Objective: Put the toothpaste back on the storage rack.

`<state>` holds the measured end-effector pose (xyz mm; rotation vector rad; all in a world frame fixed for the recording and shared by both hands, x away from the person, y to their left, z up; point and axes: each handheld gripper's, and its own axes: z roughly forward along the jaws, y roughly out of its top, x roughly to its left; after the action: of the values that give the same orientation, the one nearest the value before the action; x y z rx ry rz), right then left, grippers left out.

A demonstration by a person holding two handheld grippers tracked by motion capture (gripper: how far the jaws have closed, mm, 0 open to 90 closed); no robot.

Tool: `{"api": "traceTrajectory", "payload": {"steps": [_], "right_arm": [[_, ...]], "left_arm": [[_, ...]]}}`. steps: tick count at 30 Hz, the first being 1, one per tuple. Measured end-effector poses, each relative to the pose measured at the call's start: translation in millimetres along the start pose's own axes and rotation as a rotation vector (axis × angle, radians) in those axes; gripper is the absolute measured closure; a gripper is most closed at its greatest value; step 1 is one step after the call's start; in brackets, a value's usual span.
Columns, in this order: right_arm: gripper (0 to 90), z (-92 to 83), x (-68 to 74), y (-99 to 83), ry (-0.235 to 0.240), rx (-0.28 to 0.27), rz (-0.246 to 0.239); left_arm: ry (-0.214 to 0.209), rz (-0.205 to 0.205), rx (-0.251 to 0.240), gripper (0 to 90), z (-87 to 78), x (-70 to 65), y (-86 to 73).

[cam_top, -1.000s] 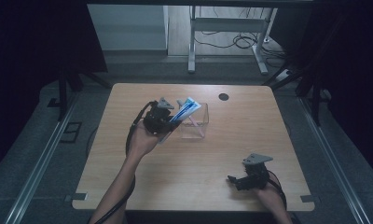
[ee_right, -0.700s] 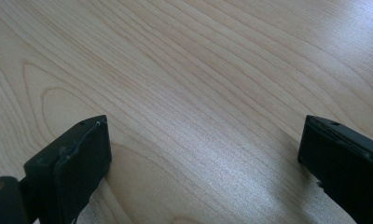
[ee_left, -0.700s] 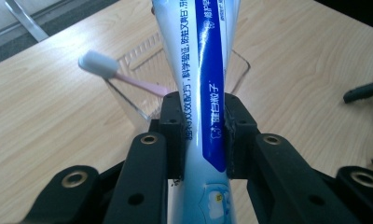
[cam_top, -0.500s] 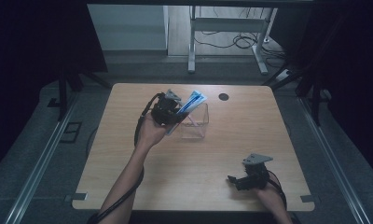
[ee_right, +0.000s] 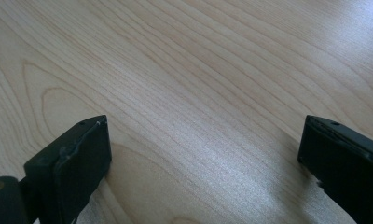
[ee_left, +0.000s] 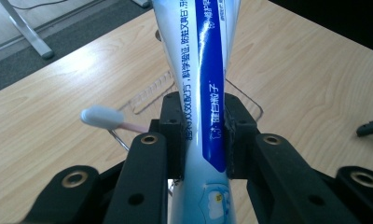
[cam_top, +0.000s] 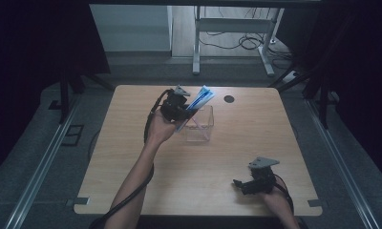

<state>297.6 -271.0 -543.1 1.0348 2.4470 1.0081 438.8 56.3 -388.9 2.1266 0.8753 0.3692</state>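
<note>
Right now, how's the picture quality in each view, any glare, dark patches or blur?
High view: dim, surroundings nearly black, only the table lit. Left gripper view: bright and sharp, glare streak down the toothpaste tube, print readable. Right gripper view: soft sheen on the wood, the near pads slightly out of focus.

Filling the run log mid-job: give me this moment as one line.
left gripper: shut on toothpaste tube | tube: above clear box | right gripper: open, low over table

Chinese print on toothpaste tube (ee_left: 201, 70)
</note>
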Motion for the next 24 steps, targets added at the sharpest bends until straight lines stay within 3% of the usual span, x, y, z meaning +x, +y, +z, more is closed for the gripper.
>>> {"api": "traceTrajectory", "payload": {"steps": [24], "right_arm": [[1.9,0.0,-0.1,0.0,0.001,0.0,0.0]], "left_arm": [[0.028,-0.036,-0.045,73.6,35.2,6.1,22.6]]}}
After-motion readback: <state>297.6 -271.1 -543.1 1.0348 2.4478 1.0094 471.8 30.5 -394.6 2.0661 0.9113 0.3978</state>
